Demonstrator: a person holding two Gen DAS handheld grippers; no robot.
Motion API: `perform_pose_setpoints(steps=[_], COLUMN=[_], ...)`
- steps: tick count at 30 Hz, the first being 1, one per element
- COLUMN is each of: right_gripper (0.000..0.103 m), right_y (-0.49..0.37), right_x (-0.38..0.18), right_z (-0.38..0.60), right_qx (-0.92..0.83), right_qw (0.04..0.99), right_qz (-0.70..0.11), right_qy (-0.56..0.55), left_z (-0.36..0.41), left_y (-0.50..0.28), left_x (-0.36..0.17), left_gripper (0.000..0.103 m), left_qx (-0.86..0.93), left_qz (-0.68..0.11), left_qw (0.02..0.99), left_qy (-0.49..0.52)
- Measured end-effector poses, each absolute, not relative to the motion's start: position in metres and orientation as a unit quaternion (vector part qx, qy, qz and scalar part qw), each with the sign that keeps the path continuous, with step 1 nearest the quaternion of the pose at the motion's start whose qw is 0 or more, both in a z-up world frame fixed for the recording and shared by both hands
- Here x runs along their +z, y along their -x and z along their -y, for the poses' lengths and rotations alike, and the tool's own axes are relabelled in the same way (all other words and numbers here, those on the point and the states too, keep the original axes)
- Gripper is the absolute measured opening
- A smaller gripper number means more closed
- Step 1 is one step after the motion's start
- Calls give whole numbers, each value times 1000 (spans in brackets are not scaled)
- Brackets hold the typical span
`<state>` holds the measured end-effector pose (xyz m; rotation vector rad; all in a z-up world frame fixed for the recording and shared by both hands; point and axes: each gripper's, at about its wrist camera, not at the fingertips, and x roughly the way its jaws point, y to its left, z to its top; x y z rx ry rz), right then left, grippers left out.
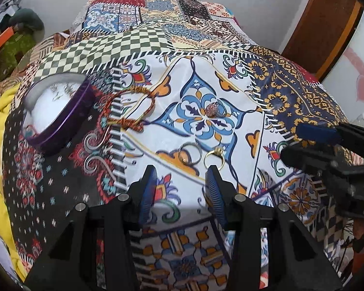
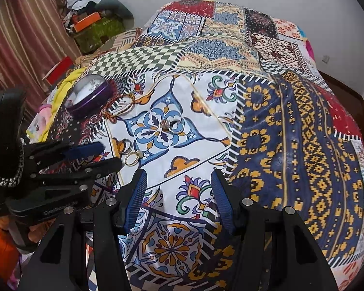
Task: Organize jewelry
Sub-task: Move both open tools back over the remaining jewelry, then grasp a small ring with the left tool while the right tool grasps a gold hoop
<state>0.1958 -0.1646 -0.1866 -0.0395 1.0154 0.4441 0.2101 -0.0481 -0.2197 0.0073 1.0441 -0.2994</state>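
On the patterned bedspread [image 1: 230,126] lie a silver ring [image 1: 201,152], a gold ring with a stone [image 1: 218,150], a ring with a reddish stone [image 1: 212,110] and a red-and-gold bracelet [image 1: 131,122]. A round purple box [image 1: 68,121] with a white inside stands at the left. My left gripper [image 1: 180,184] is open and empty, just short of the silver and gold rings. My right gripper [image 2: 178,184] is open and empty over the bedspread [image 2: 291,133], to the right of the gold ring [image 2: 138,154], stone ring [image 2: 169,125], bracelet [image 2: 111,116] and box [image 2: 97,101].
A yellow cloth [image 1: 2,126] hangs at the bed's left edge. Boxes and clutter [image 2: 94,26] pile up by a striped curtain [image 2: 29,31] at the back left. A wooden door frame [image 1: 327,31] stands at the right. The left gripper [image 2: 106,156] shows in the right wrist view.
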Motion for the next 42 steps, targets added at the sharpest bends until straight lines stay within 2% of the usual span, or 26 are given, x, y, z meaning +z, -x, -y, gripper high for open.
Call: perform_pose_setpoints(steps=[7, 21, 23, 25, 29, 31, 33, 36, 42], right_gripper=[51, 51, 47, 38, 31, 23, 22, 9, 7], right_y=[-197, -212, -214, -216, -214, -212, -212, -214, -217], right_x=[-189, -202, -203, -206, -213, -213, -213, -212, -204], right_z=[154, 118, 113, 107, 98, 97, 98, 98, 104], right_qx=[223, 265, 266, 273, 270, 268, 268, 265, 265], right_qw=[846, 824, 823, 818, 821, 824, 825, 825, 830], right_qz=[-483, -500, -500, -504, -499, -494, -493, -494, -489], right_qy=[33, 39, 39, 40, 61, 70, 69, 67, 52], left_z=[54, 20, 14, 10, 9, 11, 13, 15, 12], left_y=[-226, -210, -206, -204, -203, -204, -203, -203, -198], left_x=[-225, -210, -207, -205, -204, -205, -204, -202, -189], left_gripper=[21, 20, 20, 20, 20, 20, 20, 20, 20], left_qx=[-147, -126, -123, -120, -118, -118, -119, -120, -117], left_qz=[-490, -470, -468, -466, -465, -466, -466, -464, -452], left_qw=[859, 874, 875, 877, 877, 877, 877, 877, 884], left_qy=[-9, 9, 13, 16, 22, 24, 24, 24, 23])
